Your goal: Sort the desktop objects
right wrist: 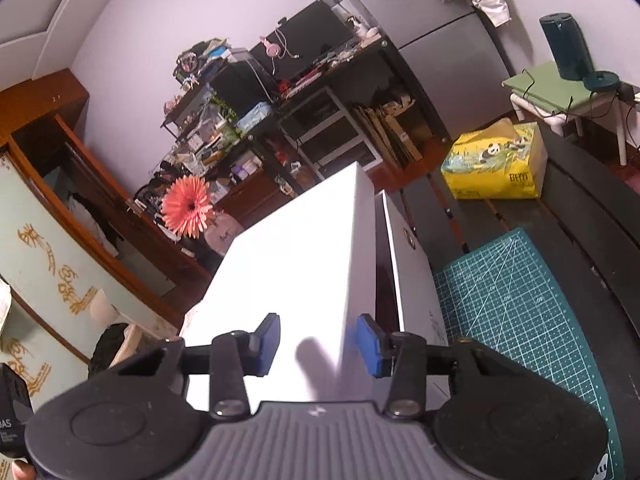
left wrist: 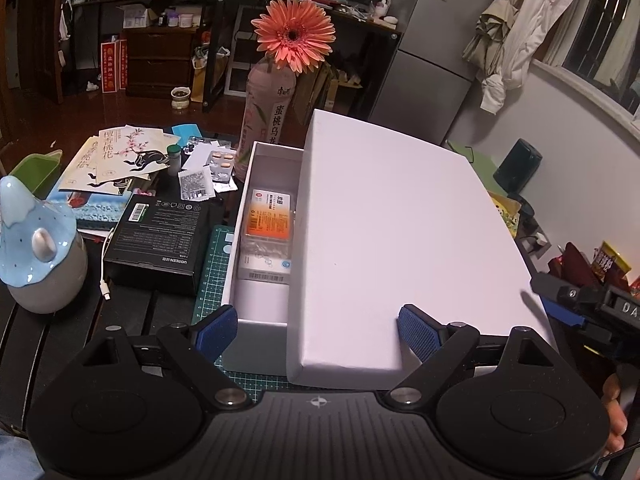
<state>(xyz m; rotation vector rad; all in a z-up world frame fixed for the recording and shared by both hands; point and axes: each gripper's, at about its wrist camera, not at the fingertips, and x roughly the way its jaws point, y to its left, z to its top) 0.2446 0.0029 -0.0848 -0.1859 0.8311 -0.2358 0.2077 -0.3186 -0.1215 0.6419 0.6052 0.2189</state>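
A cluttered room with shelves and a grey fridge [left wrist: 436, 40] lies behind a dark table [left wrist: 52, 320] that carries a green cutting mat [right wrist: 516, 300]. Toward the table's left edge stand a blue-and-grey ceramic jar [left wrist: 38, 248], a black carton [left wrist: 160, 236] and loose leaflets [left wrist: 116, 156]. A bottle [left wrist: 266, 120] with an orange flower [left wrist: 294, 34] stands behind the white box [left wrist: 244, 216], which sits on the mat with medicine packs [left wrist: 268, 220] inside.

The left gripper [left wrist: 316, 330] points down at the box's near edge, jaws spread wide: one pad outside the box's left wall, the other over the lid [left wrist: 392, 216], gripping nothing. The lid lies tilted, covering the box's right part and leaving the left part open.

The right gripper [right wrist: 318, 346] comes in at the lid's right edge, angled slightly down and rolled. Its jaws straddle the lid's raised edge without visibly pressing it. A yellow tissue pack [right wrist: 496, 164] sits near the table's far edge.
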